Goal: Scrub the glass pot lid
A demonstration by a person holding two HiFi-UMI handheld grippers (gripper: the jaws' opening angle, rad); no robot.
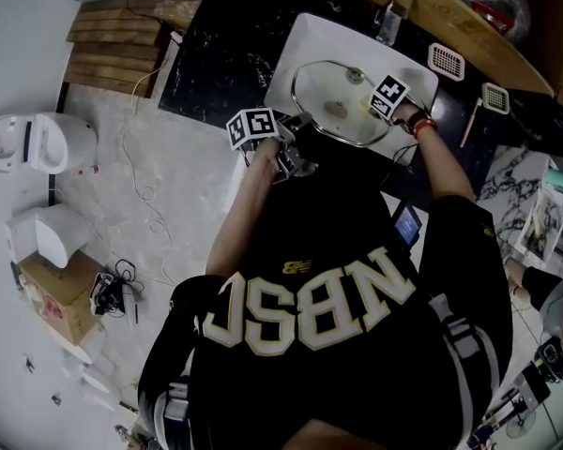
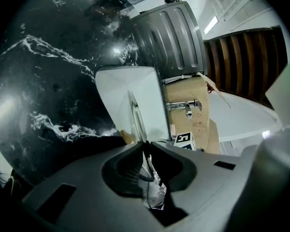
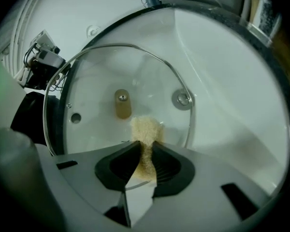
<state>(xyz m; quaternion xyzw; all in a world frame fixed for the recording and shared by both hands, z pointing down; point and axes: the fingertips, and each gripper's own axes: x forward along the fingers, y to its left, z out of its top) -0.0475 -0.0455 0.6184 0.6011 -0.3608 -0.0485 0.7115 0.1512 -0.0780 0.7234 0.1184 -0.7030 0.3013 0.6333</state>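
Observation:
The glass pot lid [image 1: 330, 103] lies tilted in the white sink [image 1: 305, 37]. My left gripper [image 1: 283, 137] is shut on the lid's near rim; in the left gripper view the lid [image 2: 135, 114] runs edge-on out of the closed jaws [image 2: 145, 148]. My right gripper [image 1: 380, 111] points steeply down over the lid's right side, shut on a beige scrub sponge [image 3: 145, 130]. The sponge sticks out of the jaws [image 3: 145, 146] and rests against the glass [image 3: 96, 76] just below the lid's tan knob [image 3: 122, 103]. A small steam vent [image 3: 76, 118] shows on the lid.
The sink's drain [image 3: 182, 98] shows through the glass. Black marbled countertop [image 1: 220, 40] surrounds the sink. Two white brushes [image 1: 448, 61] lie on the counter to the right, and a bottle [image 1: 389, 22] stands behind. A faucet [image 2: 186, 105] rises beyond the sink.

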